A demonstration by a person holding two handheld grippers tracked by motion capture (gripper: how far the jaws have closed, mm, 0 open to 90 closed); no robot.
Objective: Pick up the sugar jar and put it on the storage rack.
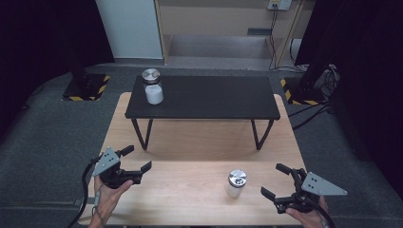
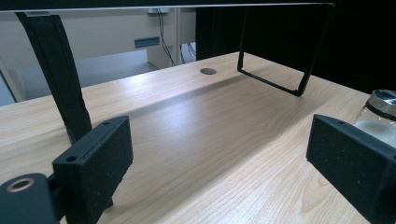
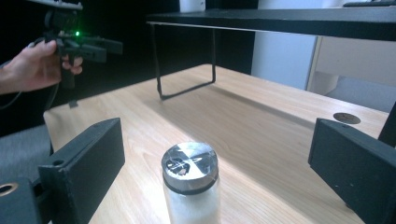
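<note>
Jaws spread on both grippers: right gripper [image 1: 276, 182] lines up beside the near jar [image 1: 235, 183], nothing gripped yet; left gripper [image 1: 137, 159] waits.

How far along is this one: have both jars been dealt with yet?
One jar already stands on the black shelf. The second jar sits untouched on the table, in front of the right gripper, jaws open. The left gripper waits open. Grasping and moving remain.

The left gripper [image 1: 138, 159] was held low in the person's left hand [image 1: 111, 190], and its jaws were wide open with nothing between them. The right gripper [image 1: 274, 179] sat in the right hand [image 1: 306, 216], and its jaws were wide open too.
</note>
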